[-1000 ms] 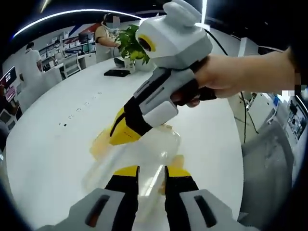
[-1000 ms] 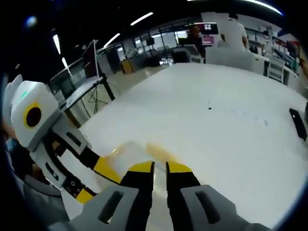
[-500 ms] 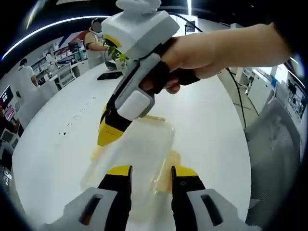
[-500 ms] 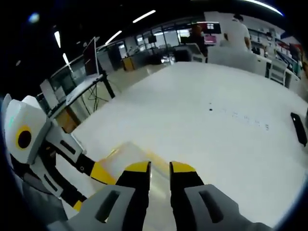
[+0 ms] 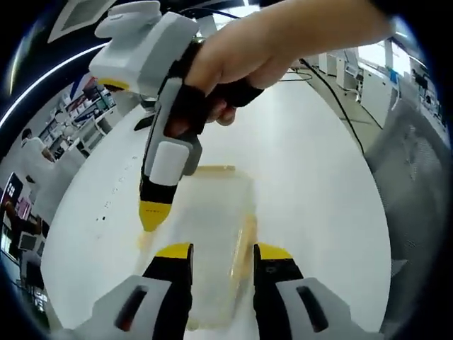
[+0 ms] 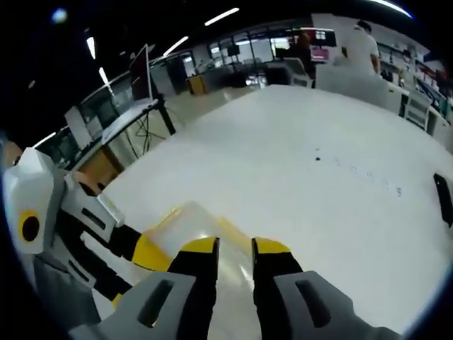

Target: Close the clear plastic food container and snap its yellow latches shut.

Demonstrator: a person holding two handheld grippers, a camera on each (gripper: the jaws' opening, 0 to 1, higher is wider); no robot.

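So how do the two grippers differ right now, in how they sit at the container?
In the left gripper view, the right gripper points steeply down with its yellow tip at the container's far left edge, whereas the left gripper comes in low from the near end, jaws parted over the lid. The right gripper's jaws look together. Both have yellow tips.

Clear glossy plastic container (image 5: 216, 234) lies on smooth white table (image 5: 311, 184).

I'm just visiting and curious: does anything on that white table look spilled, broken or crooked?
Nothing stands out. The clear plastic food container lies flat on the round white table with its lid on, no spill or crack visible. The right claw points down at its left edge; the left claw hovers open over it.
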